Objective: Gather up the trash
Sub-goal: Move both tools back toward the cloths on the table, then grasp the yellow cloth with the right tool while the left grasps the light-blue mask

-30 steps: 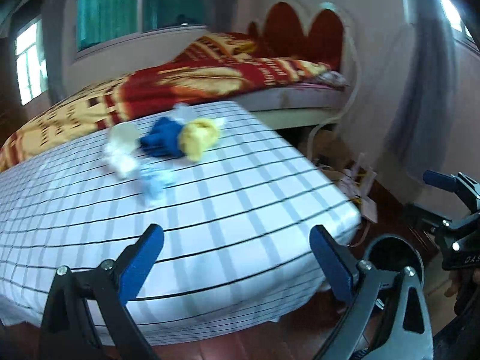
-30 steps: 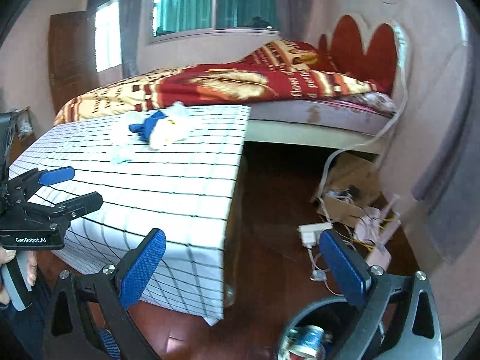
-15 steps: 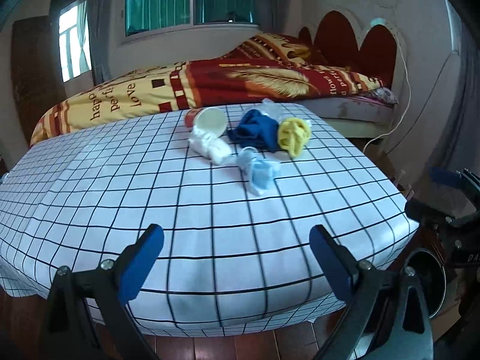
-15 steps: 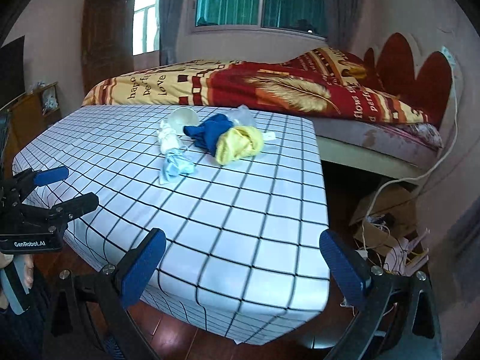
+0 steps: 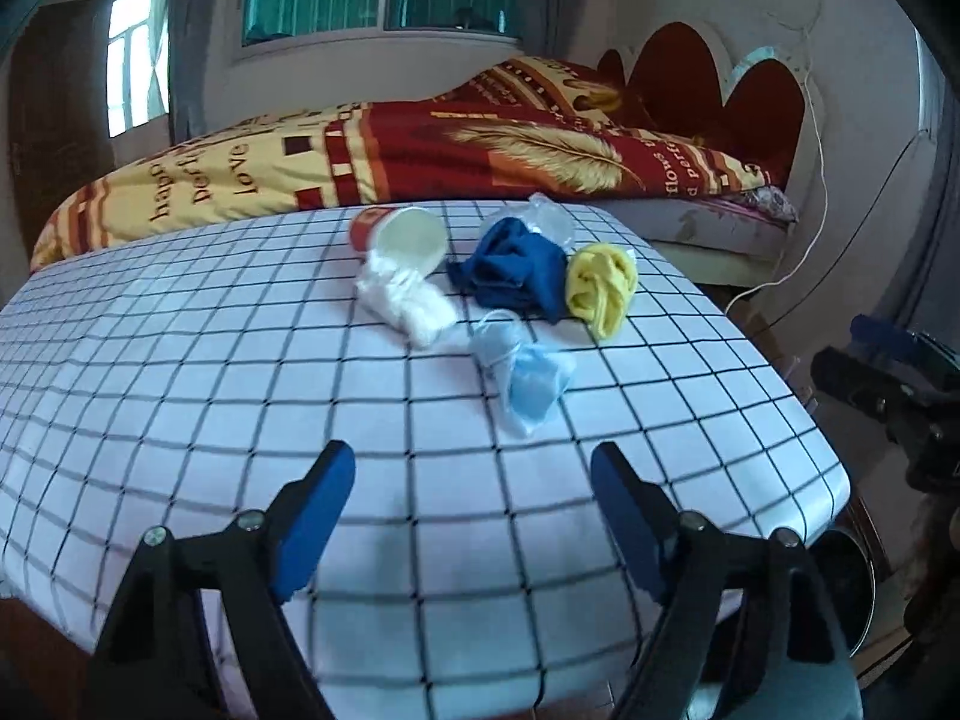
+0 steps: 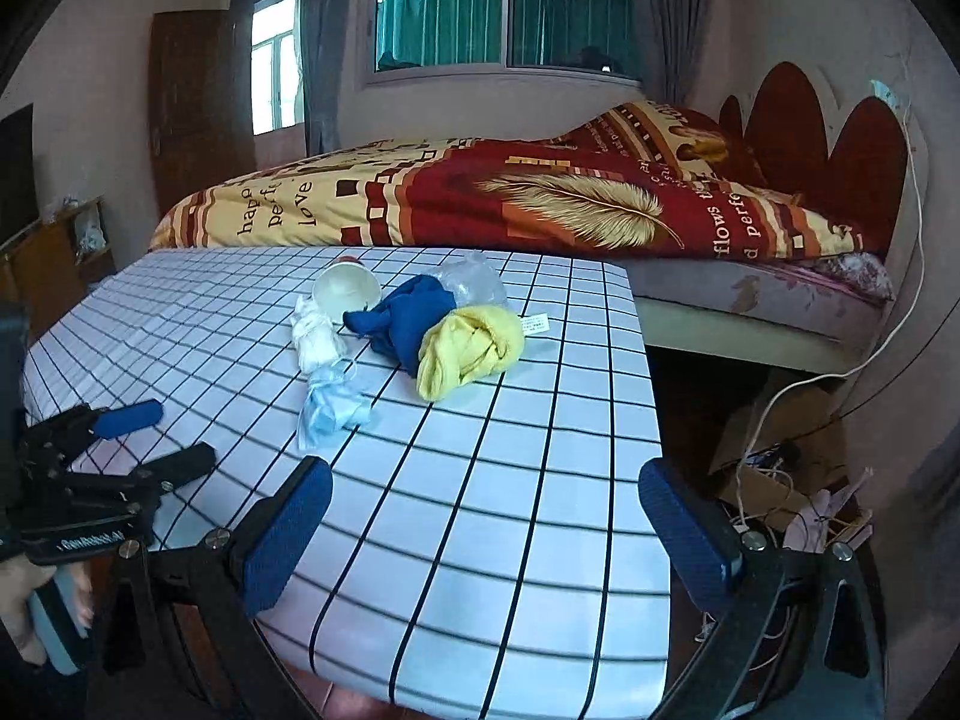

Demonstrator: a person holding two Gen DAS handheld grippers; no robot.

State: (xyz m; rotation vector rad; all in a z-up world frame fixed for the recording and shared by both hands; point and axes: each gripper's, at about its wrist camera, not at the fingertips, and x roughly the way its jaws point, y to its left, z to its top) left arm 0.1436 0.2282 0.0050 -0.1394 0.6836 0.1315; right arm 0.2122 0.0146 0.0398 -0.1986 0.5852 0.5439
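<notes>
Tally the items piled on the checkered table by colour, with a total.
White: 2, paper cup on its side, crumpled white wad
Dark blue: 1, blue cloth
Yellow: 1, yellow cloth
Light blue: 1, face mask
Clear: 1, crumpled plastic
Total: 6

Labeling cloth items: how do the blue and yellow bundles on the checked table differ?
The blue cloth is dark and spread looser; the yellow cloth is pale and balled tighter. Blue lies nearer the paper cup, yellow nearer the table's bed-side edge. Both are crumpled, touching each other, ungripped.
</notes>
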